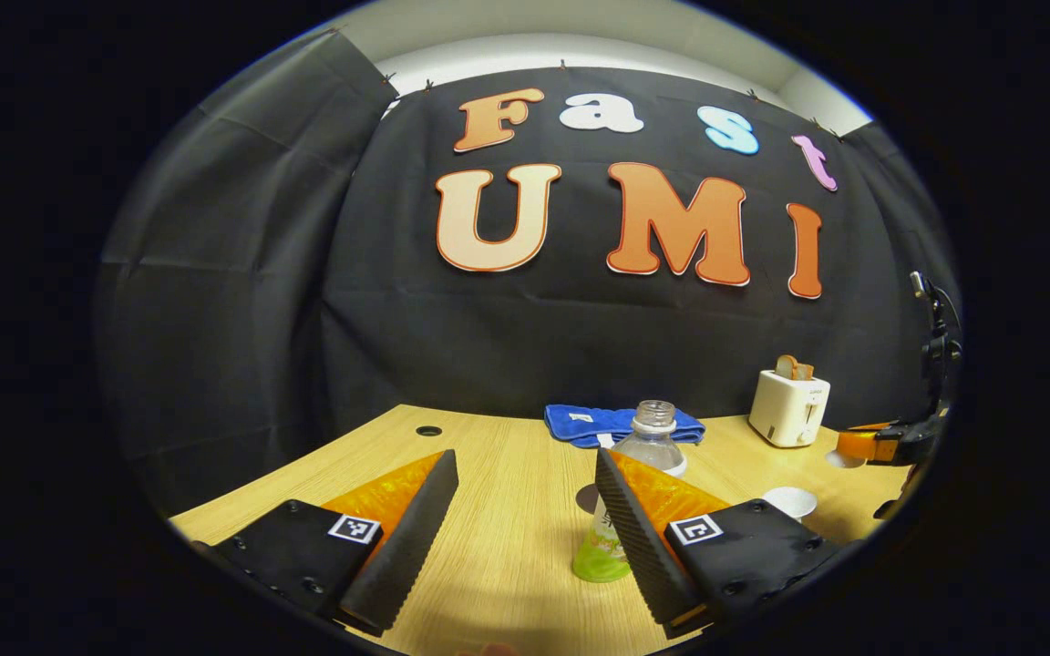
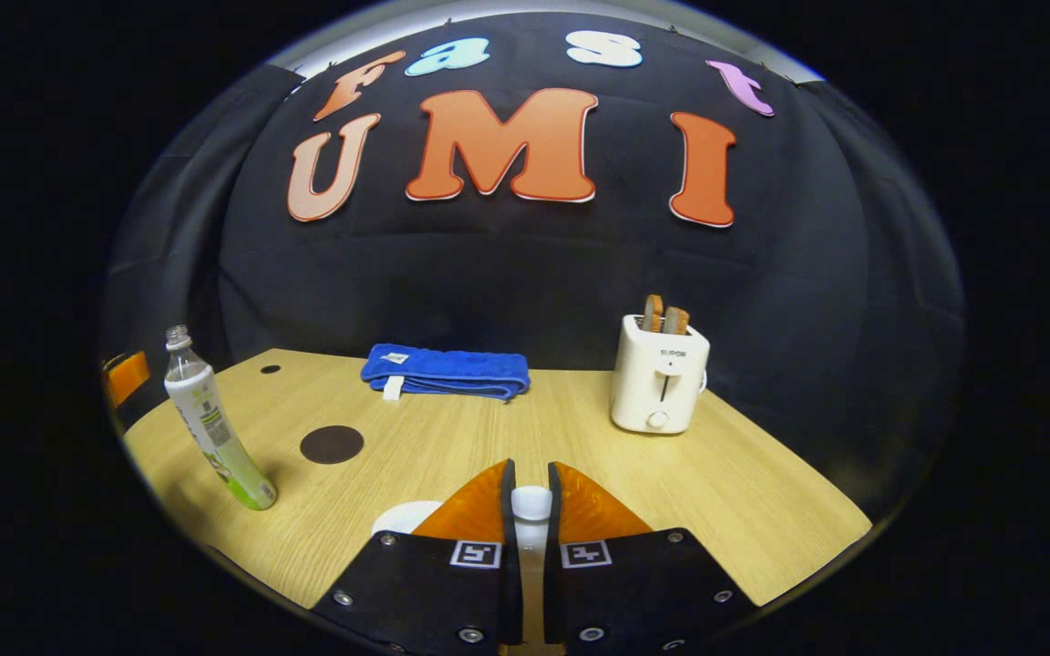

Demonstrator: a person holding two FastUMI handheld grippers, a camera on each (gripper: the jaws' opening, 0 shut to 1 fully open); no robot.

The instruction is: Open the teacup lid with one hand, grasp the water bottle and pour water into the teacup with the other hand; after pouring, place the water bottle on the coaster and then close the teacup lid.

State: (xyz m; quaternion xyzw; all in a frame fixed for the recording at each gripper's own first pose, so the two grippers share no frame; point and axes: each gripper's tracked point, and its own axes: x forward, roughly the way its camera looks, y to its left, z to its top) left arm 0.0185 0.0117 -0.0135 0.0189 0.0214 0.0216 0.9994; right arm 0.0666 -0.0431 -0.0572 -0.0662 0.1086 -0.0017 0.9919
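In the left gripper view the left gripper [image 1: 525, 510] has its fingers spread wide over the wooden surface [image 1: 507, 547], nothing between them. The water bottle [image 1: 627, 492] stands upright, uncapped, just behind the right-hand finger, which covers part of it. Its label is white over green with printing too small to read. Behind the bottle's base a dark round coaster [image 1: 587, 497] peeks out. At 3 o'clock of the bottle sits the white teacup lid [image 1: 790, 500], with the right gripper [image 1: 871, 444] reaching in from the edge beyond it.

In the right gripper view the right gripper [image 2: 531, 506] has its fingers pressed nearly together, pinching the white knob of the teacup lid [image 2: 531, 503]; part of the white teacup [image 2: 405, 516] shows at 9 o'clock of the fingers. Whether the lid rests on the cup or is lifted I cannot tell. The bottle [image 2: 211, 419] leans in the lens at far 9 o'clock, near the surface's left edge, and the coaster [image 2: 332, 444] lies apart from it, between bottle and fingers.

A white toaster [image 2: 659, 378] holding two slices of toast stands at 1 o'clock; its front carries a short brand word, too small to read surely. A folded blue towel [image 2: 445, 372] with a white tag lies along the back edge at 11 o'clock. Open wood lies between toaster, towel and coaster, and to the right of the fingers up to the surface's edge.
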